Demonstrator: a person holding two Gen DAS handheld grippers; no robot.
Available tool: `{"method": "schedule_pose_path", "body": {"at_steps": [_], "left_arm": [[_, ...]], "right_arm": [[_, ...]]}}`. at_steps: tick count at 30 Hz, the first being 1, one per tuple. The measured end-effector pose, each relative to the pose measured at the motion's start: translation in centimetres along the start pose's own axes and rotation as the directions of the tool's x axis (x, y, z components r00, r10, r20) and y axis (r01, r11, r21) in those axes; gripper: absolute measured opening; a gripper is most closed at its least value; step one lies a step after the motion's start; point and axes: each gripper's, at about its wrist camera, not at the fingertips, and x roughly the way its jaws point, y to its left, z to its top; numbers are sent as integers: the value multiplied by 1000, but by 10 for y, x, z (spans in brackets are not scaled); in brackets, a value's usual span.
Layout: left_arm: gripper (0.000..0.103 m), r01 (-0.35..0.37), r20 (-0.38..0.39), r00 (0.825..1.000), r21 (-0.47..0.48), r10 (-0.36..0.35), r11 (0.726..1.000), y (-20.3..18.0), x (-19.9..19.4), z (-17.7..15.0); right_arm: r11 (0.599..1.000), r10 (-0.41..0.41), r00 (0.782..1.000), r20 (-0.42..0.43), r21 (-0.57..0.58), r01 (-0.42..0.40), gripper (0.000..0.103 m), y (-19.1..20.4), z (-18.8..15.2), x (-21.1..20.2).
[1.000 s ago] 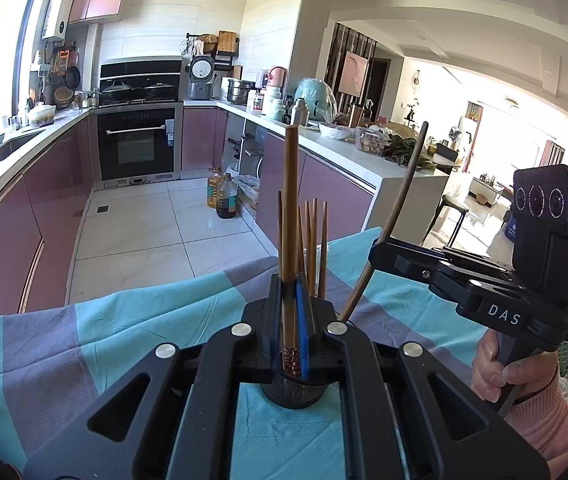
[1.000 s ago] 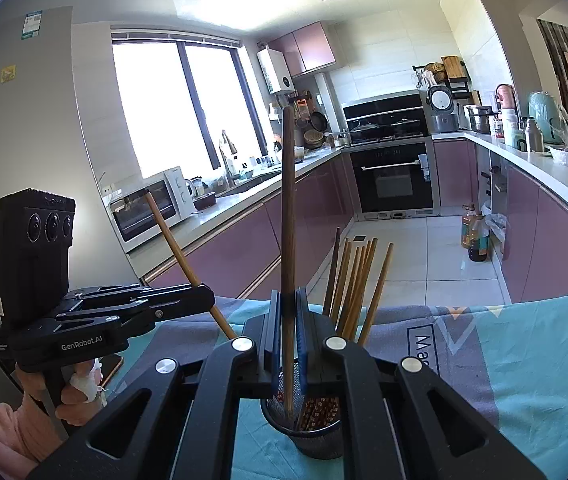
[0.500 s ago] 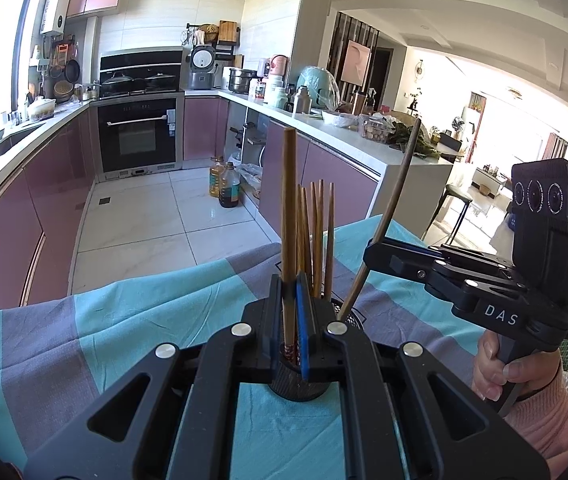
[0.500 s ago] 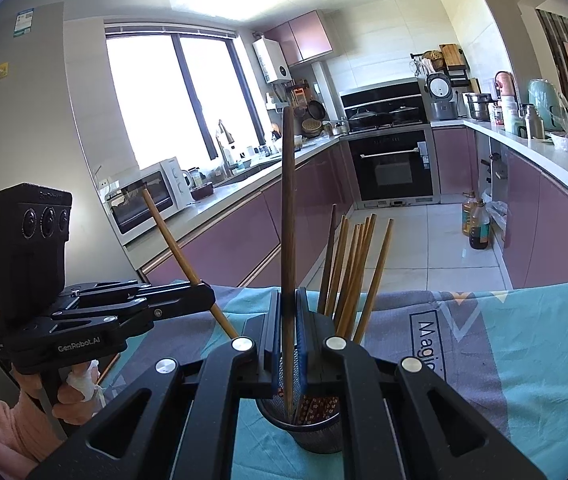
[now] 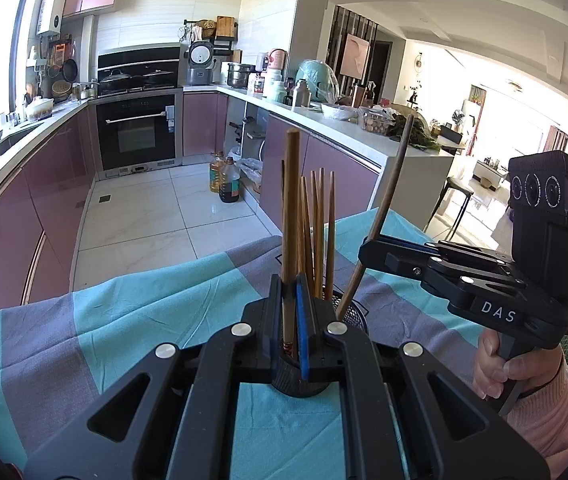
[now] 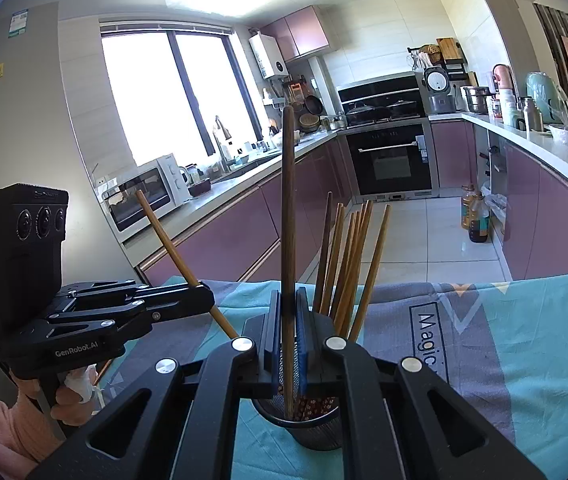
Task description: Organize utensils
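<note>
- I see two grippers, each closed tight on one chopstick. In the left wrist view, the left gripper [image 5: 291,304] at lower centre pinches a light brown chopstick [image 5: 292,200] standing upright, its patterned lower end inside the holder [image 5: 348,312].
- The right gripper [image 6: 289,316], lower centre of the right wrist view, clamps a darker brown chopstick [image 6: 288,208], also upright, tip down in the same holder.
- Holder: one, a round dark mesh metal cup, standing on the cloth [image 6: 524,340] just behind the jaws.
- Loose chopsticks [image 6: 348,264] in the holder: I count about six in the right view, slim wooden sticks fanned and leaning right.
- Cloth: one, woven, teal with grey bands and printed lettering.
- A hand [image 5: 500,372] in a pink knit sleeve grips the right handle at lower right.
</note>
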Motion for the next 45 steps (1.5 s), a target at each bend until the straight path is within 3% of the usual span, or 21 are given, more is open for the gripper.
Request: {"method": "schedule_pose_path", "body": {"at_steps": [45], "left_arm": [[7, -7, -80, 997, 4, 7, 1000, 3, 26, 1]], "right_arm": [[999, -10, 999, -53, 31, 12, 6, -15, -8, 19]]}}
